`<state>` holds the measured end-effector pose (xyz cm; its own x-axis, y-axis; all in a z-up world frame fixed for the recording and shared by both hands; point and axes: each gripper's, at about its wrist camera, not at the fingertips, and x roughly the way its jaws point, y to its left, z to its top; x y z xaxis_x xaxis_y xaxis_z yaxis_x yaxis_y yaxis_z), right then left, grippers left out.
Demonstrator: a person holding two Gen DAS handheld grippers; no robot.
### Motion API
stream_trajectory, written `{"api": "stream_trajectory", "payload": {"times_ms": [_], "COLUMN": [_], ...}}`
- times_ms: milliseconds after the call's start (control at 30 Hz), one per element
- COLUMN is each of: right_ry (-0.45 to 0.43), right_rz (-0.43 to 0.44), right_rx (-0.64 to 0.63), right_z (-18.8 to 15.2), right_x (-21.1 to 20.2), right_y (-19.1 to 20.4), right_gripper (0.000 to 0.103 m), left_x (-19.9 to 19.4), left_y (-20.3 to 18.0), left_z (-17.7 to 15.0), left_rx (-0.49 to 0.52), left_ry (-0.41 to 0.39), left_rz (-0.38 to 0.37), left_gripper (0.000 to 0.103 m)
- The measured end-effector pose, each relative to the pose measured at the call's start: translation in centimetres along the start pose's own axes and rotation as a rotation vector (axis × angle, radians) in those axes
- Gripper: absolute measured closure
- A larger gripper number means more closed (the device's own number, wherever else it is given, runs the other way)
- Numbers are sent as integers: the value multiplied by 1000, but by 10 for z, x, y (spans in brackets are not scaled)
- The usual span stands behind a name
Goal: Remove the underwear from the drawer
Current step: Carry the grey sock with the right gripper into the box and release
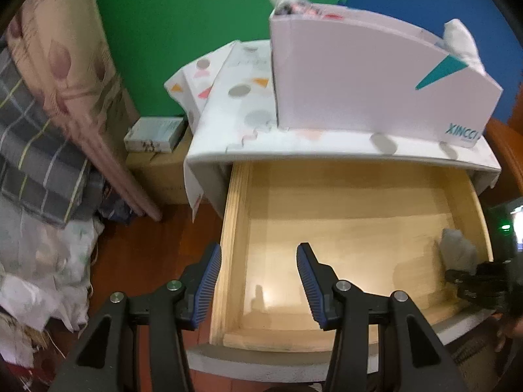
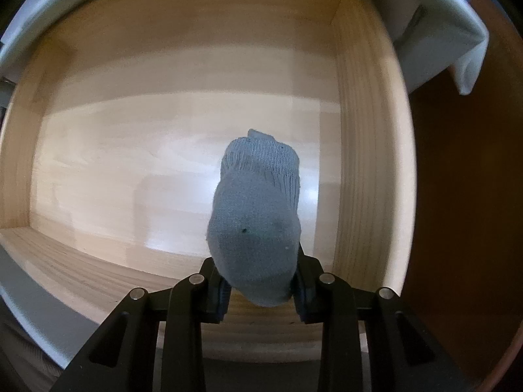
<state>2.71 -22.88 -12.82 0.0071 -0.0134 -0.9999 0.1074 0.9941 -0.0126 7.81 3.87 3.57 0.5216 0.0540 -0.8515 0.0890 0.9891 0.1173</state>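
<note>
While my right gripper (image 2: pixel 261 289) points down into the open wooden drawer (image 2: pixel 362 150), its jaws are clamped on a grey knitted sock (image 2: pixel 258 222) — hanging just above the drawer floor. My left gripper (image 1: pixel 258 281) hovers over the drawer's left wall, jaws parted, empty.

Left view slanting down, right view straight down, both over drawer (image 1: pixel 359 222).
</note>
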Motion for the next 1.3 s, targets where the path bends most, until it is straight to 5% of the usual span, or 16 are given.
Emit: {"api": "stream_trajectory", "payload": {"times_ms": [700,967,1300], "right_ry": [-288,-396,-436], "right_rz": [81,77,78], "right_rx": [-37,-58,-78], "right_z": [10,51,115], "right_x": [-174,-230,-253], "right_y": [-15,0,31], "right_gripper": [75,75,75], "left_x": [12,10,10], "left_y": [5,7,5], "left_z": [-11,-13,-15], "left_rx": [-83,-100,-91], "left_ry": [-41,-54,-63], "left_rz": [12,8,4], "left_gripper": [54,54,54]}}
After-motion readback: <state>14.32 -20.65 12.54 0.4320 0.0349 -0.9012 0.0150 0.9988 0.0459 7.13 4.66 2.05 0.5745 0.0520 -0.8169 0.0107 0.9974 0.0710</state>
